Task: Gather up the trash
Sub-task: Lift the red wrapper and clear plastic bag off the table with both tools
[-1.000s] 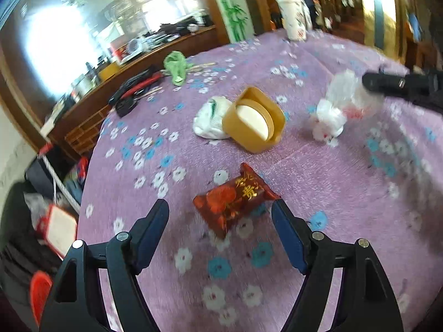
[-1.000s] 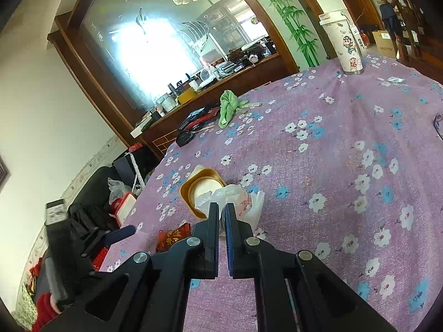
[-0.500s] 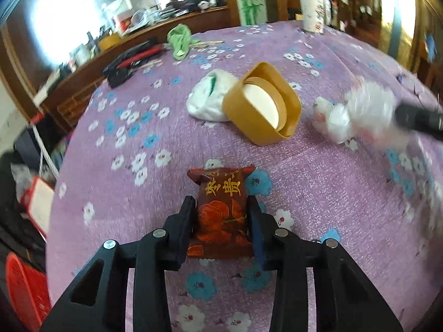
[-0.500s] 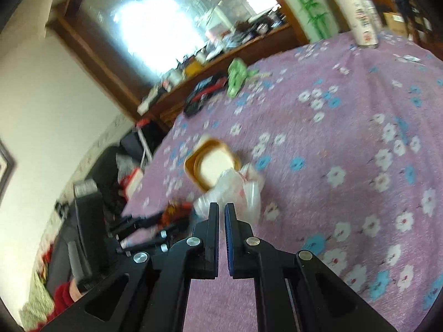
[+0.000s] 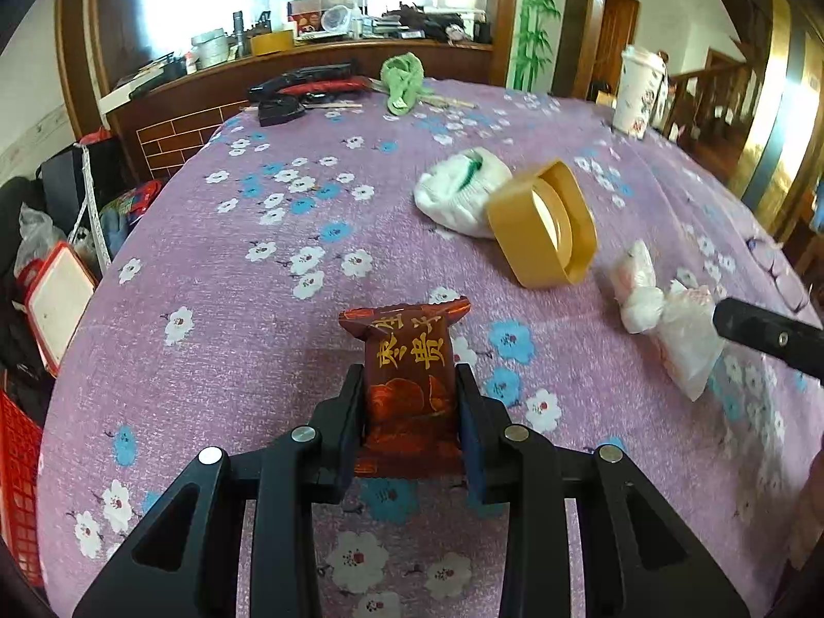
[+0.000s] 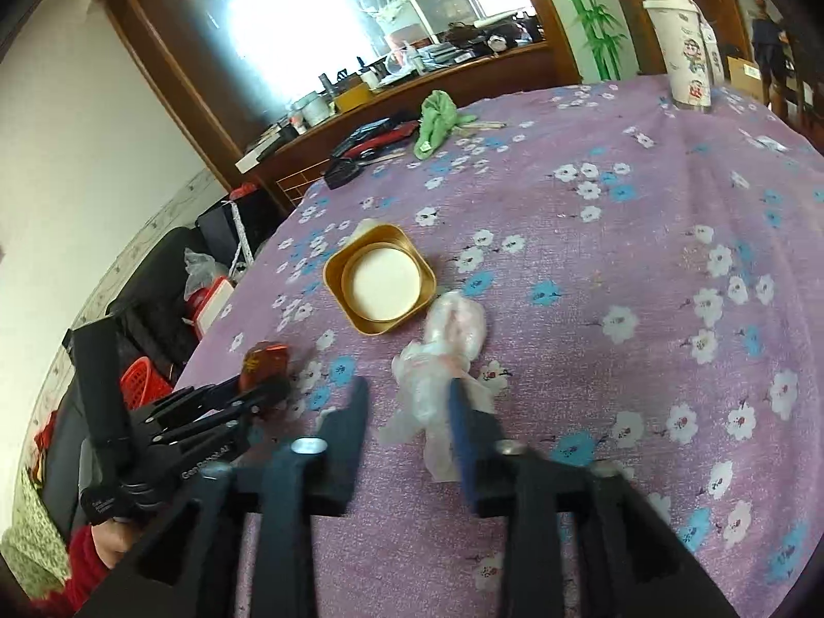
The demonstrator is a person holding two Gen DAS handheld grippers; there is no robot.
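A dark red snack wrapper [image 5: 407, 345] with gold characters lies on the purple flowered tablecloth [image 5: 232, 283]. My left gripper [image 5: 409, 378] is closing and its pads press on both sides of the wrapper. The right wrist view shows the same gripper [image 6: 257, 396] and wrapper [image 6: 265, 358] at the left. A crumpled clear plastic bag [image 6: 453, 329] lies between the fingers of my right gripper [image 6: 407, 389], whose jaws are opening; only the right finger touches it. In the left wrist view one right finger [image 5: 747, 324] sits at that bag [image 5: 685, 345].
A gold square box [image 5: 541, 226] lies on its side beside a white crumpled bag [image 5: 458, 190]. At the far edge are a green cloth [image 5: 404, 80], black and red tools [image 5: 304, 87] and a tall paper cup [image 5: 638, 90]. A red basket [image 5: 15, 463] stands below the table's left edge.
The left gripper rolled, came down over the red wrapper and shut on it. The right jaws, shut at the plastic bag before, have sprung apart.
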